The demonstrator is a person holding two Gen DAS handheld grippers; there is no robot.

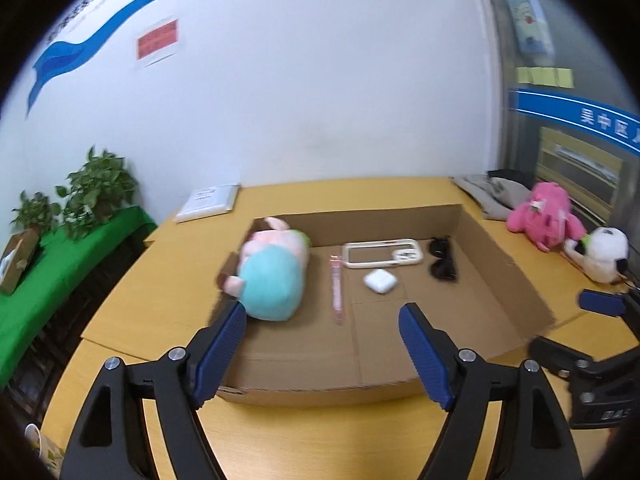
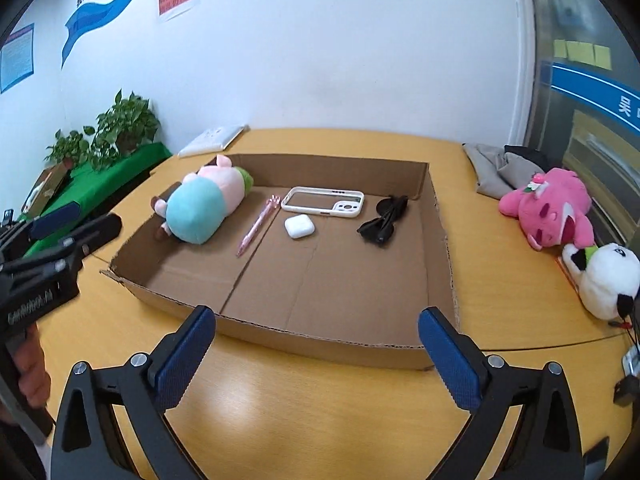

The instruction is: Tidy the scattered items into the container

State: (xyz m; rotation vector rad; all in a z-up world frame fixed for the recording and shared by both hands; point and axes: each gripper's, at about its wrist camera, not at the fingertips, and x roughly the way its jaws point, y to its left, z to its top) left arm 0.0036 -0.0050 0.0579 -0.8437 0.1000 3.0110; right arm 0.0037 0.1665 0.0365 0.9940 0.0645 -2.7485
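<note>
The left gripper (image 1: 322,320) is held wide apart and empty at the near wall of the box (image 1: 500,264); the right gripper (image 2: 316,332) is likewise spread, nothing gripped. A plush (image 2: 200,208), pen (image 2: 256,226), case (image 2: 322,202), earbuds (image 2: 299,226) and sunglasses (image 2: 384,220) are laid inside. The pink toy (image 2: 548,208) and panda (image 2: 604,276) are left on the table (image 2: 320,420) to the right, probably next.

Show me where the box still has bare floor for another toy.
The cardboard box is bare along its near half, from the front wall up to the pink pen, earbud case and sunglasses. The far half is crowded: plush pig at left, phone case mid-back. Both the left tool and right tool are open and empty.
</note>
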